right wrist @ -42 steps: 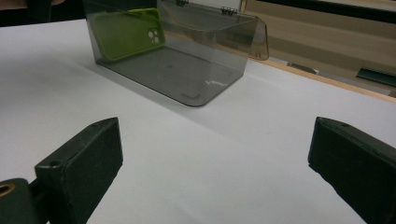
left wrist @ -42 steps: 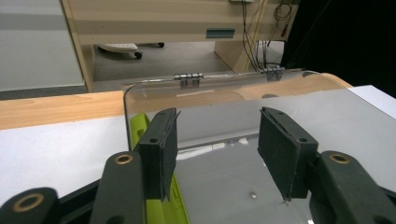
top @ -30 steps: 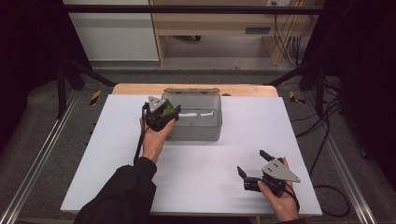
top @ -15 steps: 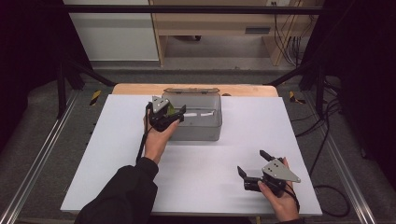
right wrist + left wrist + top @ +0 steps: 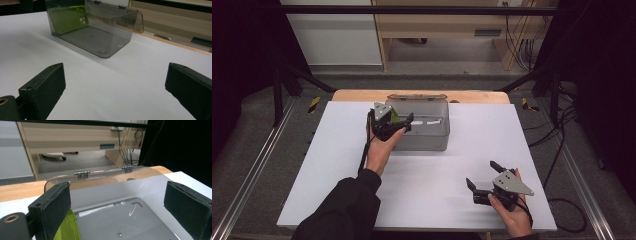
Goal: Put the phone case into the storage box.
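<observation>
Both grippers had wide, empty jaws; the left gripper (image 5: 388, 121) hung over the clear plastic box (image 5: 422, 135), nearest the green phone case (image 5: 68, 18) leaning inside

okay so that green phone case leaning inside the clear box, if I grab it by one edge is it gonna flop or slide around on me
The green phone case looks thin and hollow, so it is probably light and may bend somewhat if pinched by one edge. It stands tilted against the wall of the clear box, whose floor looks smooth and glossy; a nudge could well make it slide or fall flat.
</observation>
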A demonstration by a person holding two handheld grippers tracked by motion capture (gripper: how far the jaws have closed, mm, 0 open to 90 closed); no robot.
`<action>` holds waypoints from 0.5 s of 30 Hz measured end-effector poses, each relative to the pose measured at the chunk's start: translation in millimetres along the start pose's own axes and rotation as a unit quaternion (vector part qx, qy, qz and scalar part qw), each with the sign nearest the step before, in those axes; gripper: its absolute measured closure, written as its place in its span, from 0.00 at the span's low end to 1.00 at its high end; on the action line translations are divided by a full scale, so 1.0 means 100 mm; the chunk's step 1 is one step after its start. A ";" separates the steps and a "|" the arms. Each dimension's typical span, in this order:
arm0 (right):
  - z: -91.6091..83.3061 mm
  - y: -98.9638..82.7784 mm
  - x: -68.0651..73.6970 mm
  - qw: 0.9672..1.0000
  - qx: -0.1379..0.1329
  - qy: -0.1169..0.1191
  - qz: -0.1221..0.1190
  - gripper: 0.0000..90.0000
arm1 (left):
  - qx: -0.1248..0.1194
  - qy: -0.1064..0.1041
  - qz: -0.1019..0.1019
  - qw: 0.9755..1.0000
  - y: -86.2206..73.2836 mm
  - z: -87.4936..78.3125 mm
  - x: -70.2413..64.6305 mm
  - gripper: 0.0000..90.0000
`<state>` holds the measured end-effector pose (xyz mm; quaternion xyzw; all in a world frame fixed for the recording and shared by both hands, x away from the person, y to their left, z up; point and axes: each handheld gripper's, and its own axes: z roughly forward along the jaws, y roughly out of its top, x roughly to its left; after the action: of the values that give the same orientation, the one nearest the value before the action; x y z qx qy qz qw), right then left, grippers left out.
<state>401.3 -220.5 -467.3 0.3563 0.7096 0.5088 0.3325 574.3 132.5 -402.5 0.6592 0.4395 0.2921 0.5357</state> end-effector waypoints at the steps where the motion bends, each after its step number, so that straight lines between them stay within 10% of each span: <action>1: 0.00 0.00 0.00 1.000 0.000 0.000 0.000 0.04 | 0.000 -0.001 -0.004 1.000 0.00 -0.01 0.00 0.07; 15: 0.00 0.00 0.00 1.000 0.000 0.000 0.001 0.04 | -0.024 -0.022 0.006 0.999 0.04 -0.06 -0.04 0.03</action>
<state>401.2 -220.3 -466.8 0.3566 0.7094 0.5093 0.3320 568.6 131.5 -397.0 0.6548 0.4168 0.2909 0.5593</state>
